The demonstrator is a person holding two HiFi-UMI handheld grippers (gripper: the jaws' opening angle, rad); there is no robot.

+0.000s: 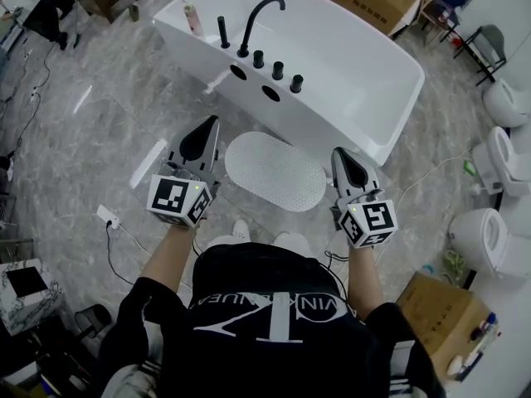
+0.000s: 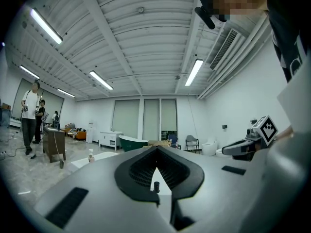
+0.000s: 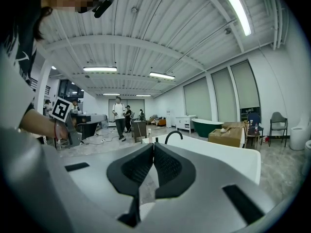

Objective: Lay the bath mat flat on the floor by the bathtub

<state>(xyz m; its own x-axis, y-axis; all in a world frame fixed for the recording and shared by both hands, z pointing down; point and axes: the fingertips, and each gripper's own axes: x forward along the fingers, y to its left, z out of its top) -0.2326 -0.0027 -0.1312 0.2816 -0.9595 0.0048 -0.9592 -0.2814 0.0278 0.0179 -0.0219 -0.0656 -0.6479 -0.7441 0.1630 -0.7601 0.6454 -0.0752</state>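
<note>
The white oval bath mat [image 1: 275, 171] lies flat on the grey marble floor, right beside the near side of the white bathtub [image 1: 365, 73]. My left gripper [image 1: 212, 123] hangs above the floor to the mat's left, its jaws shut and empty. My right gripper [image 1: 339, 153] hovers at the mat's right end, jaws shut and empty too. In the left gripper view the closed tips [image 2: 156, 148] point level across the room. Over the closed right tips [image 3: 152, 145] I see the tub rim [image 3: 214, 152] with its black curved tap [image 3: 173, 135].
A black tap [image 1: 257, 19] and black knobs stand on the tub's near ledge. Toilets [image 1: 489, 235] line the right side, with a cardboard box [image 1: 440, 313] near them. A white power strip [image 1: 108, 216] and cable lie at left. Other people [image 3: 119, 115] stand far across the room.
</note>
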